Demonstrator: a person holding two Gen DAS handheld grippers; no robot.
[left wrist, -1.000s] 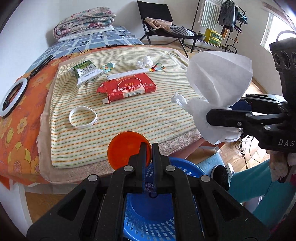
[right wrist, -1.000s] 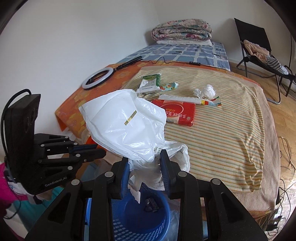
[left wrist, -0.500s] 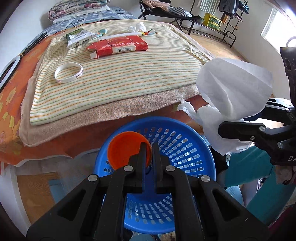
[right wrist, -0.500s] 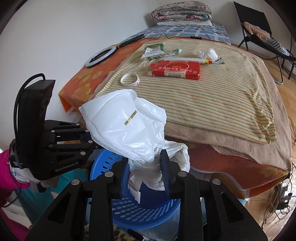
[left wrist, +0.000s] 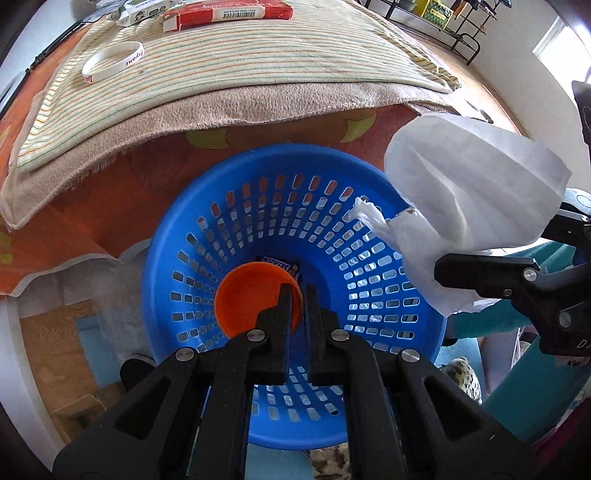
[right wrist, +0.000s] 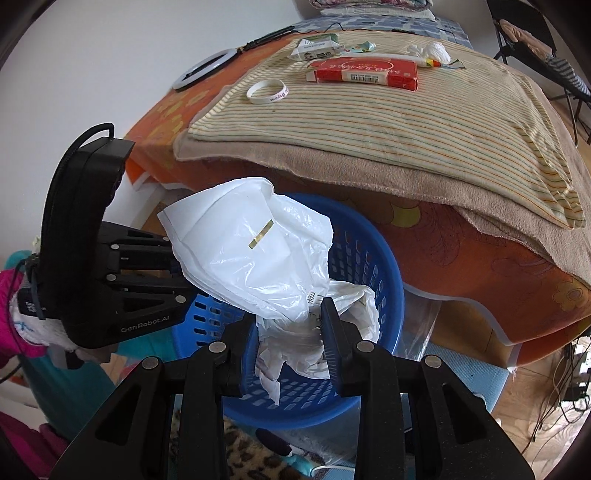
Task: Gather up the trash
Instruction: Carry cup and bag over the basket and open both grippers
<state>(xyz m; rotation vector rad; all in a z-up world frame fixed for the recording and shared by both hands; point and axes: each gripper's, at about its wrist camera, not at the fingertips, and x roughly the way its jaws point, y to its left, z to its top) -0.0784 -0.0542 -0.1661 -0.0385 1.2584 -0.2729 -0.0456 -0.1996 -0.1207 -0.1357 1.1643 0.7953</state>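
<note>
Left wrist view: left gripper (left wrist: pixel 296 291) had its jaws pinching the rim of an orange cap (left wrist: pixel 255 299), held down inside the blue basket (left wrist: pixel 207 221). A candy bar wrapper (left wrist: pixel 279 266) reading "SNICKERS" lay on the basket floor just beyond the cap, at 12 o'clock. White plastic bag (left wrist: pixel 469 192) hung over the basket rim at 3 o'clock. On the bed (left wrist: pixel 258 74) at 10 o'clock, a white wristband (left wrist: pixel 112 62) with lettering too blurred to read fully; red box (left wrist: pixel 229 14) with a barcode at 12 o'clock.

Right wrist view: right gripper (right wrist: pixel 289 325) had its jaws clamped on the crumpled neck of the plastic bag (right wrist: pixel 251 251), above the basket (right wrist: pixel 373 266); black print on the bag near the jaws, unreadable. Left gripper body (right wrist: pixel 110 266) at 9 o'clock showed "GenRobot.AI". Wristband (right wrist: pixel 267 91), red box (right wrist: pixel 365 72), green-white carton (right wrist: pixel 314 47) and crumpled tissue (right wrist: pixel 436 51) lay on the bed (right wrist: pixel 406 122) at 12 o'clock.
</note>
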